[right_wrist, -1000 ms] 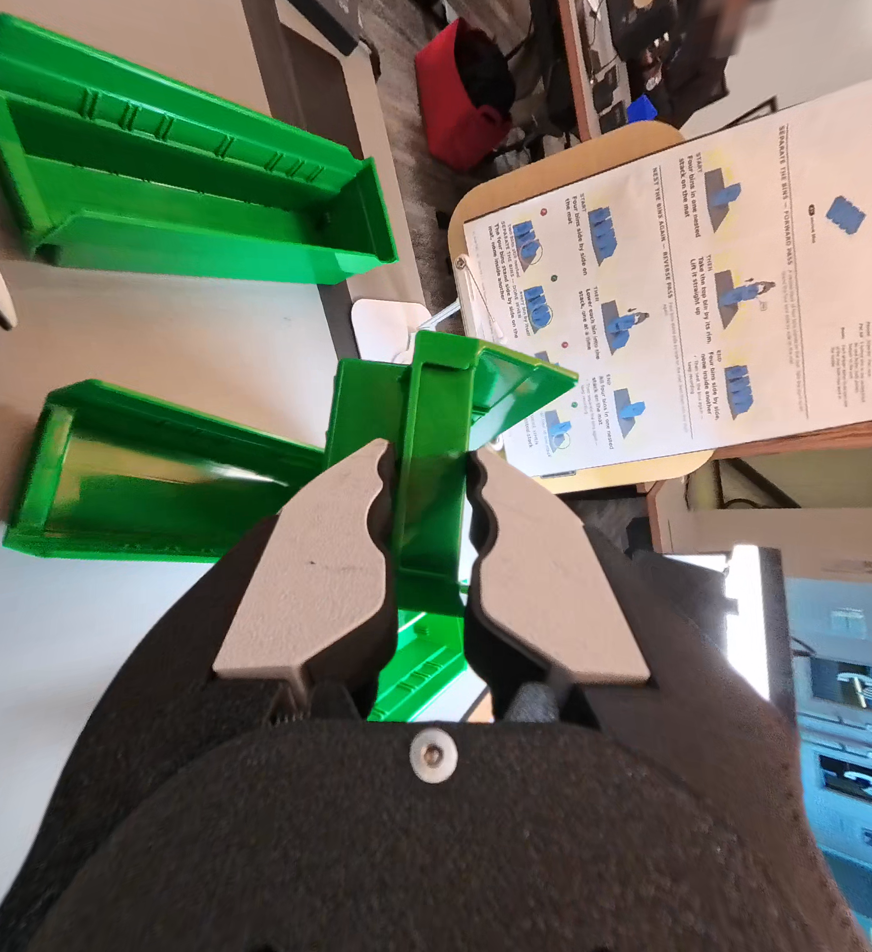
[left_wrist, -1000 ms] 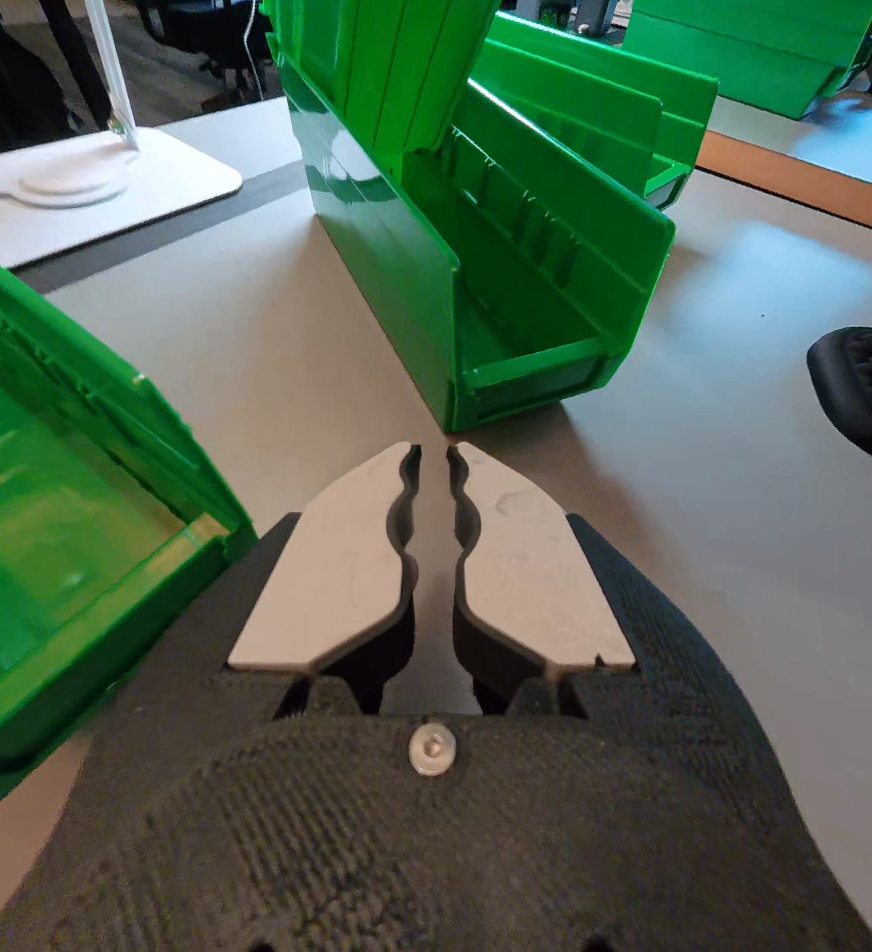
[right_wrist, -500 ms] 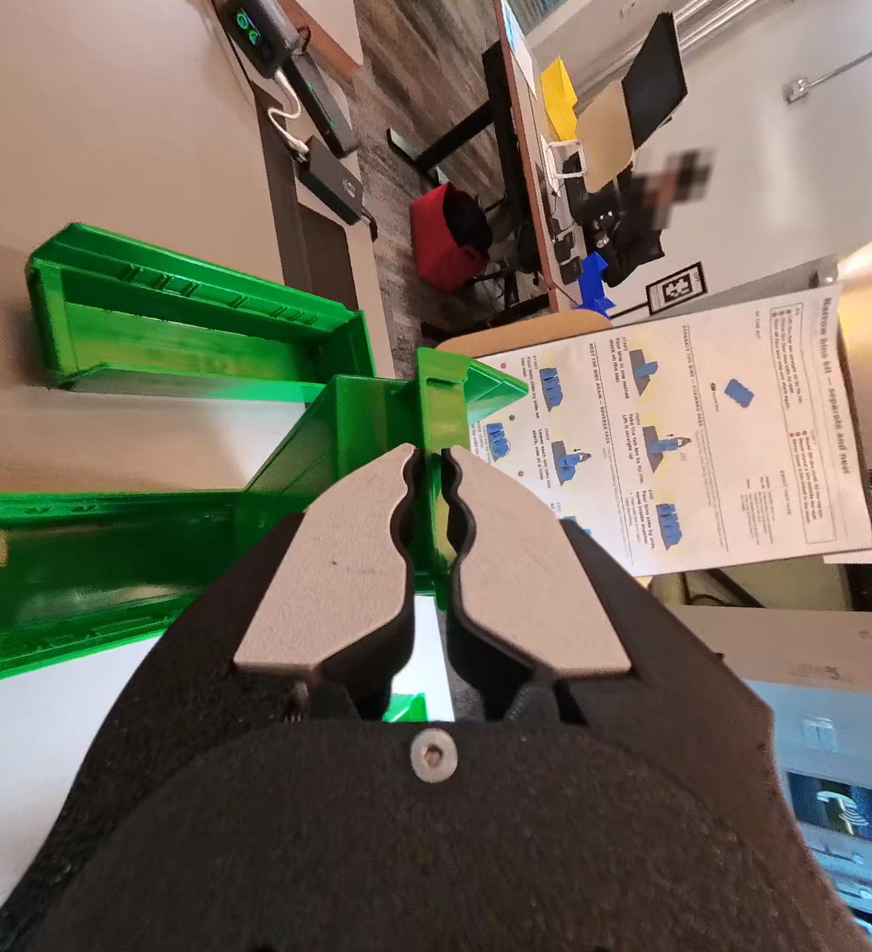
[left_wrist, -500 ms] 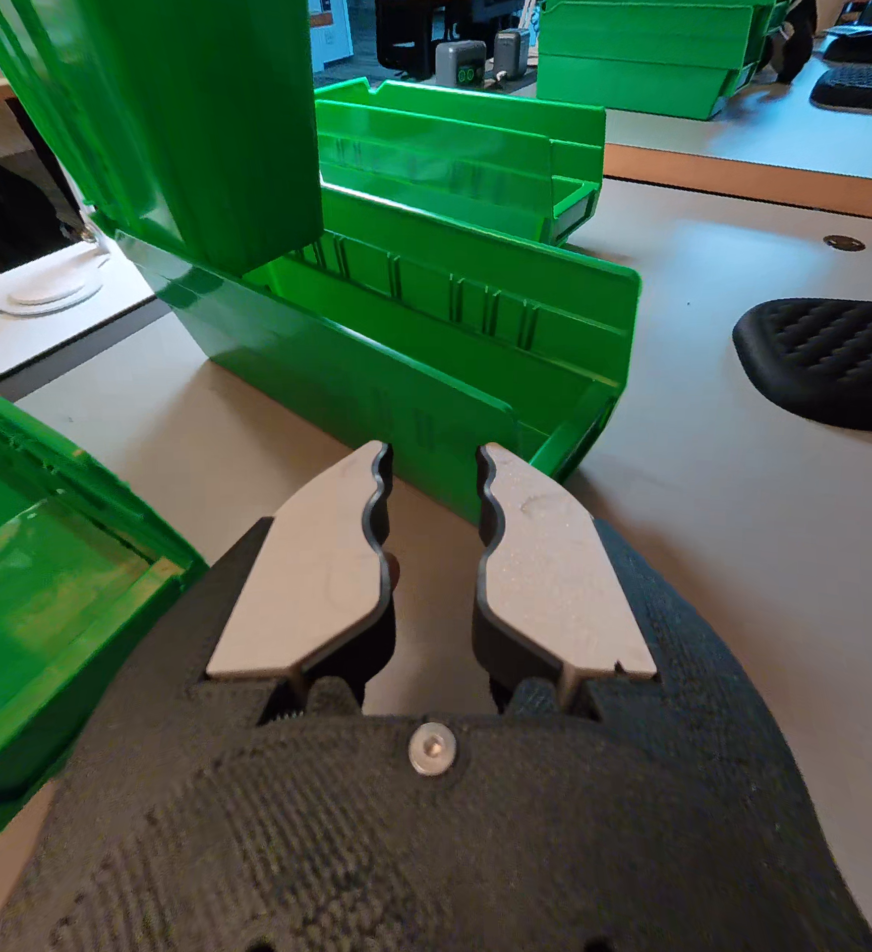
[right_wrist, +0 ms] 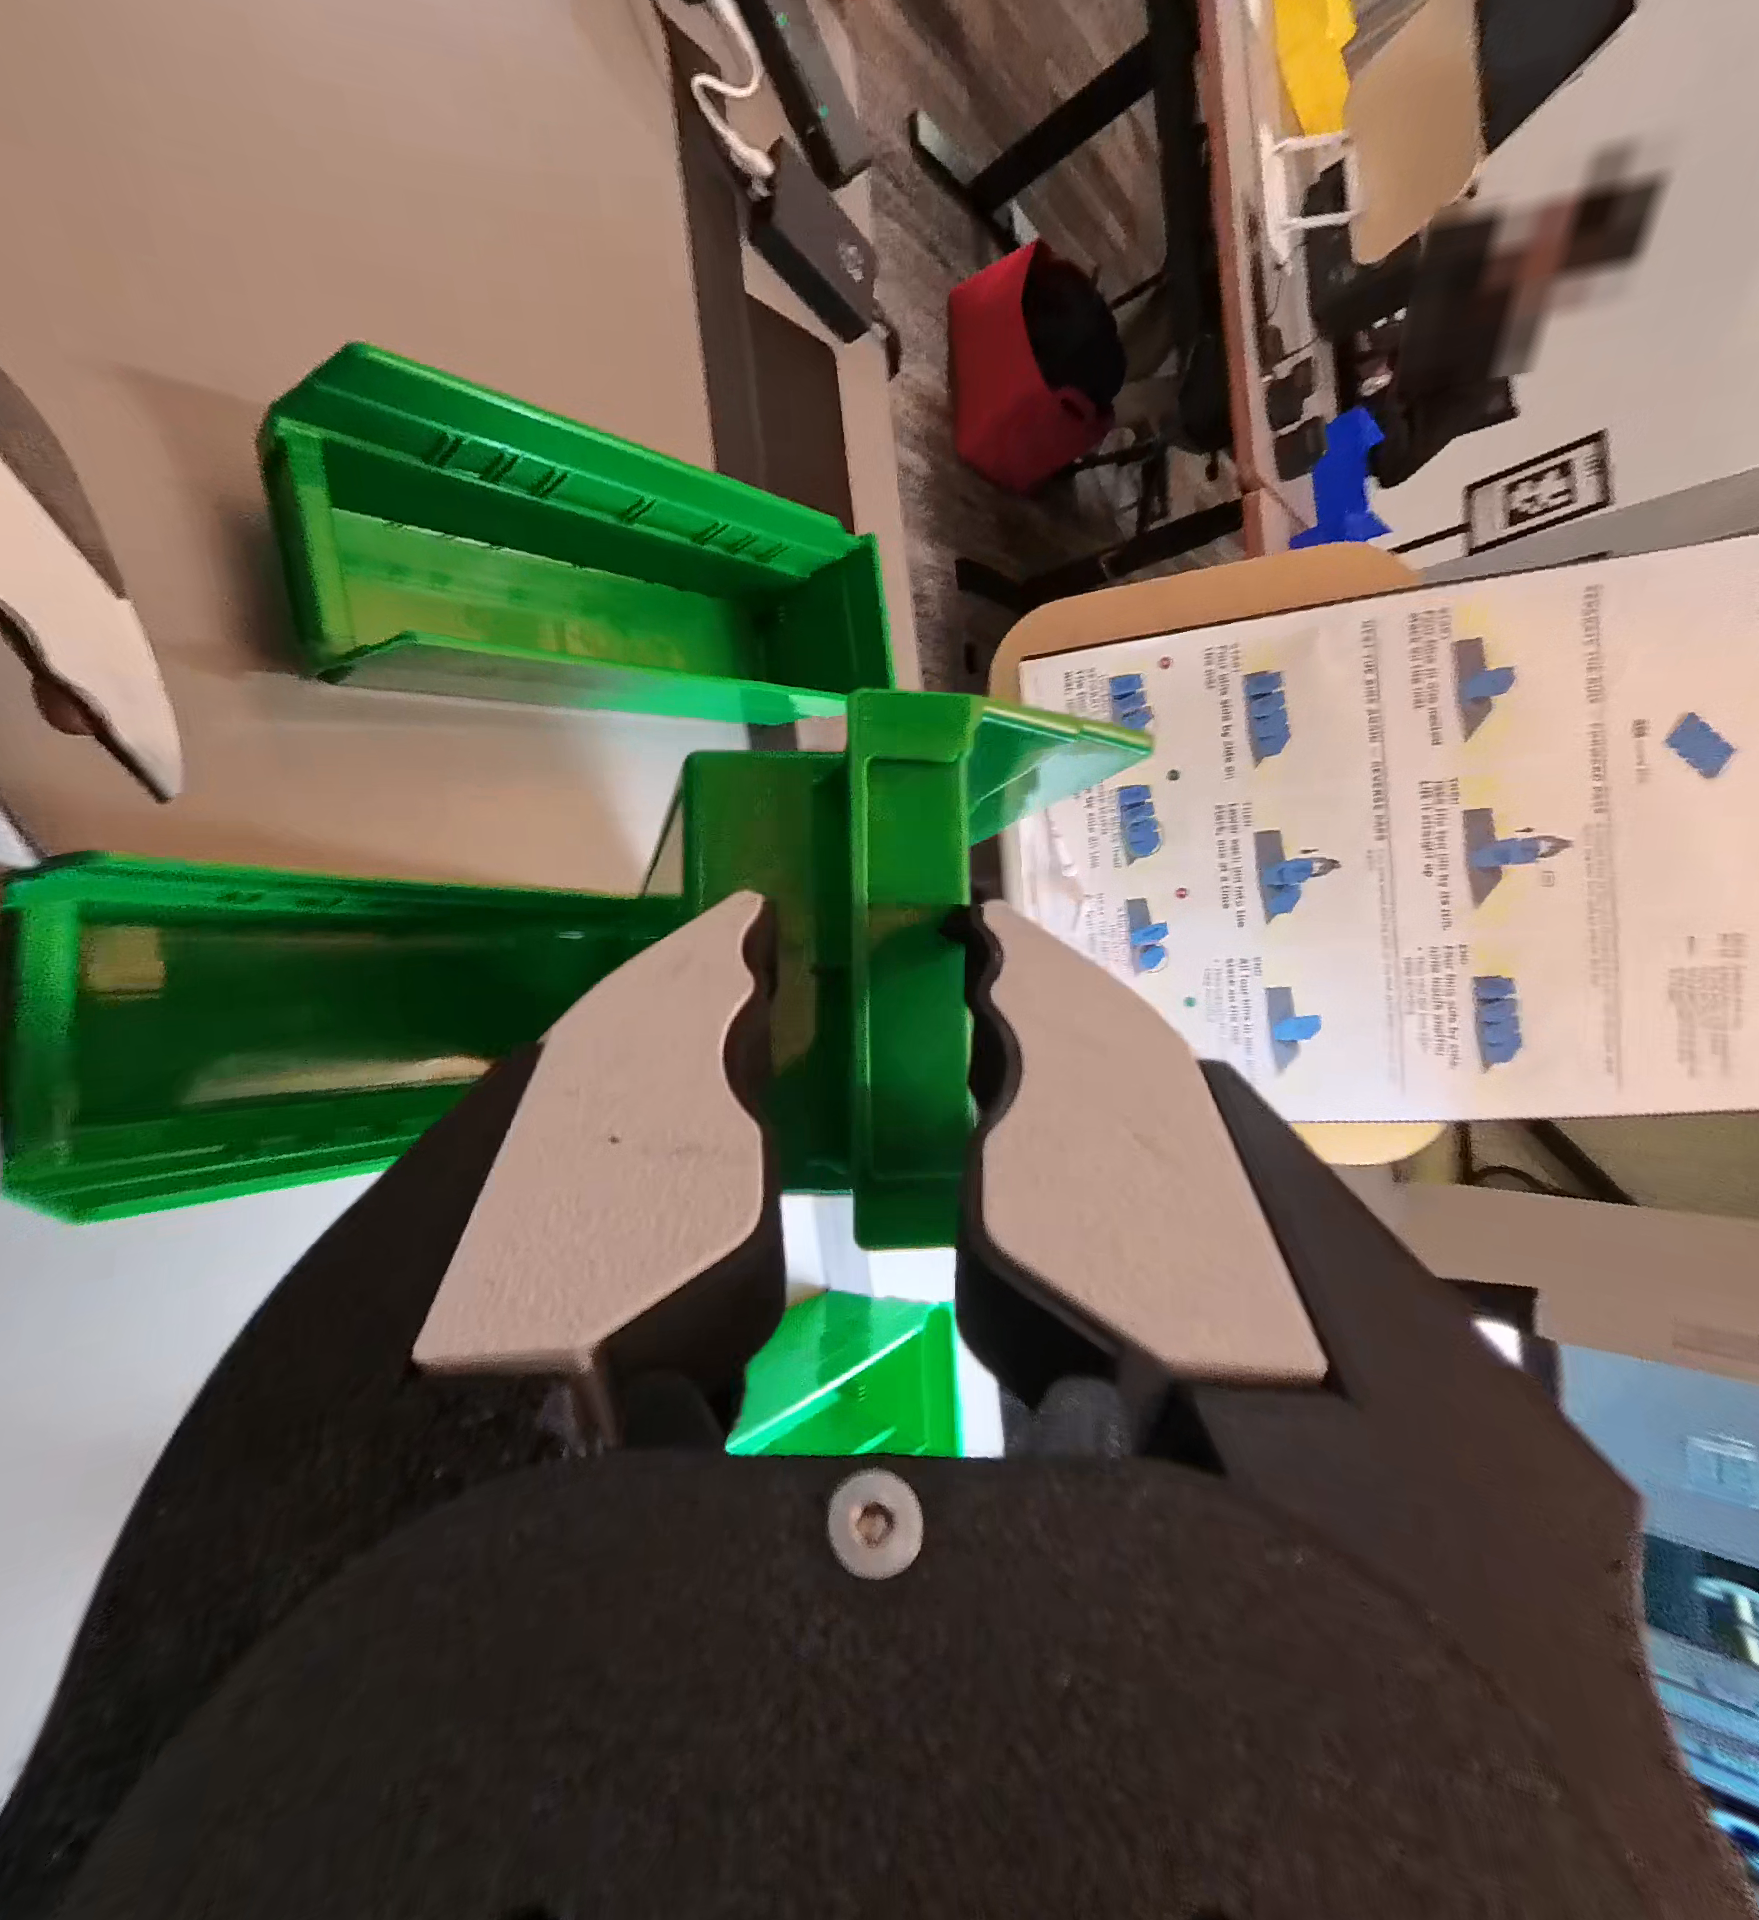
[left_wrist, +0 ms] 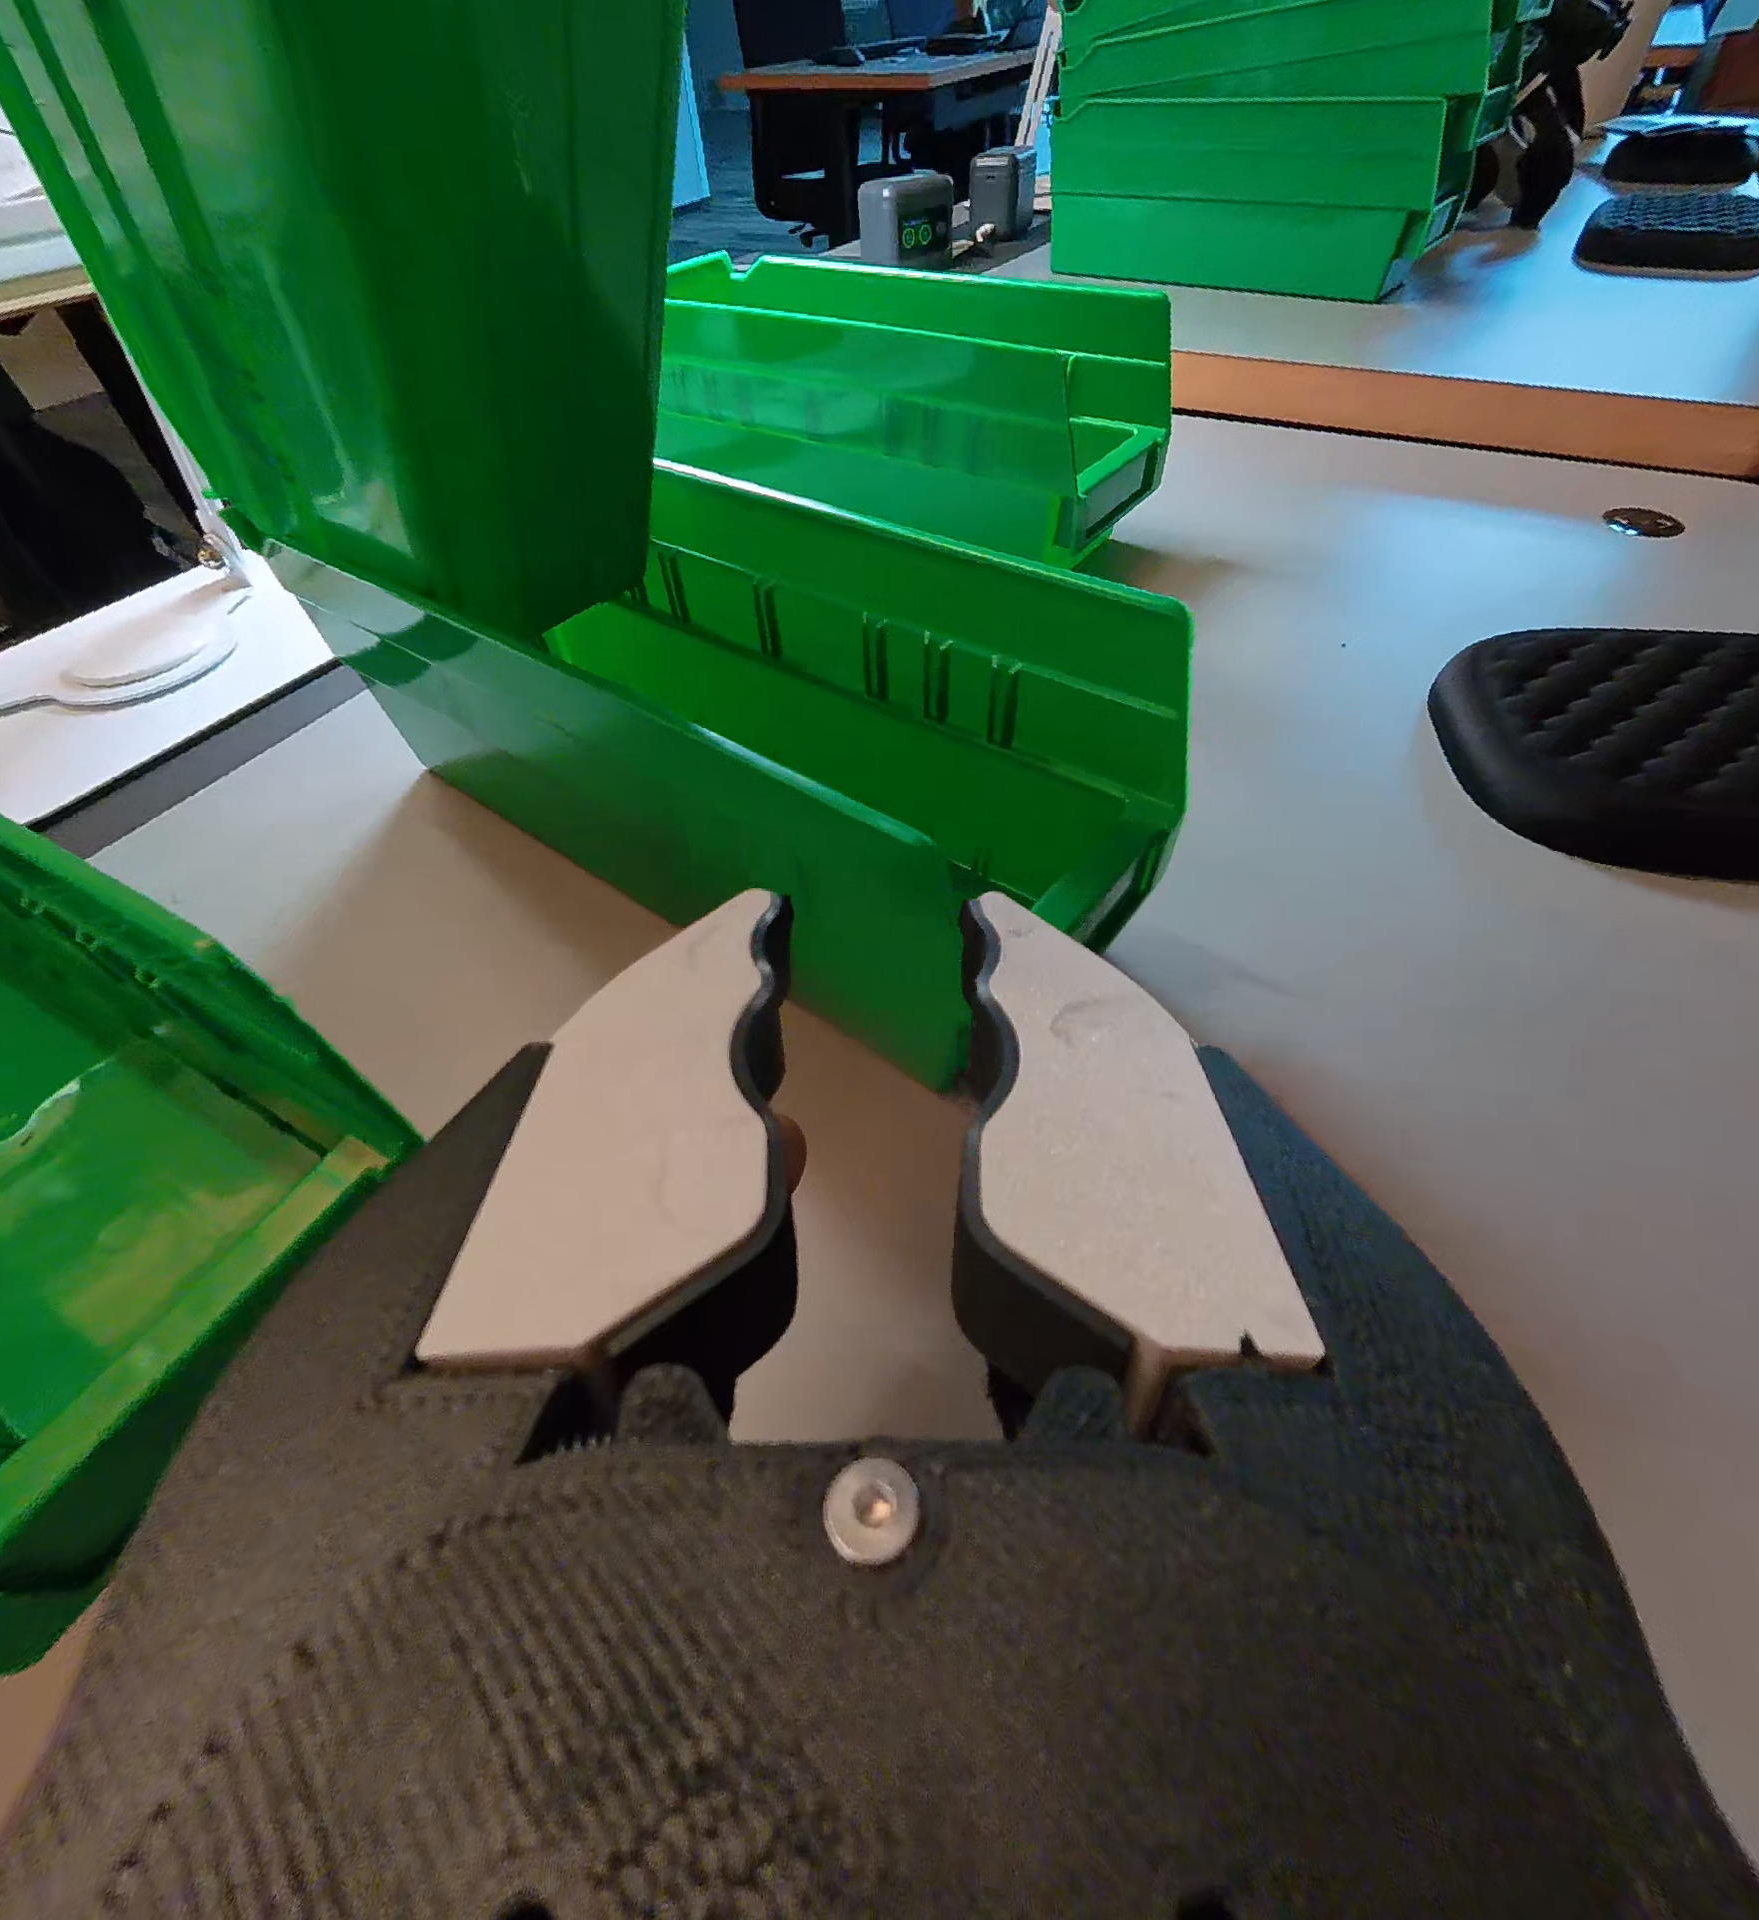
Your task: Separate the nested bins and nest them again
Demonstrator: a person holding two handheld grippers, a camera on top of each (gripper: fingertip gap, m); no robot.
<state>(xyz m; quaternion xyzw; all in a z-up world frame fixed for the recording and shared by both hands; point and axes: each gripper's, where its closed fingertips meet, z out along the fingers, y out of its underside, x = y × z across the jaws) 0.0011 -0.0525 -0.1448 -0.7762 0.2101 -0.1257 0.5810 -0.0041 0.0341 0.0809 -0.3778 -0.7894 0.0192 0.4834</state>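
Observation:
My right gripper (right_wrist: 870,914) hangs over the raised end flange of a tilted green bin (right_wrist: 906,935). Its jaws stand apart, the right pad against the flange and a small gap at the left pad. In the left wrist view this bin (left_wrist: 387,312) stands steeply, with its lower end inside a second green bin (left_wrist: 646,821) on the table; that bin also shows in the right wrist view (right_wrist: 283,997). My left gripper (left_wrist: 873,914) is open and empty, its tips just short of the second bin's side wall near its front end. A third bin (left_wrist: 906,364) lies behind and a fourth (left_wrist: 75,1195) at my near left.
A black textured pad (left_wrist: 1664,758) lies on the table at the right. A white stand base (left_wrist: 127,665) sits at the back left. Stacked green bins (left_wrist: 1249,156) stand on another table. An instruction sheet (right_wrist: 1426,831) stands beyond the table edge, above a red bag (right_wrist: 1031,374) on the floor. About 25 cm separates my left fingertips from my right.
My left gripper opened and moved up to the second bin's side wall. My right jaws narrowed on the bin's end half a second ago and now stand wider apart. The tilted bin stands steeper.

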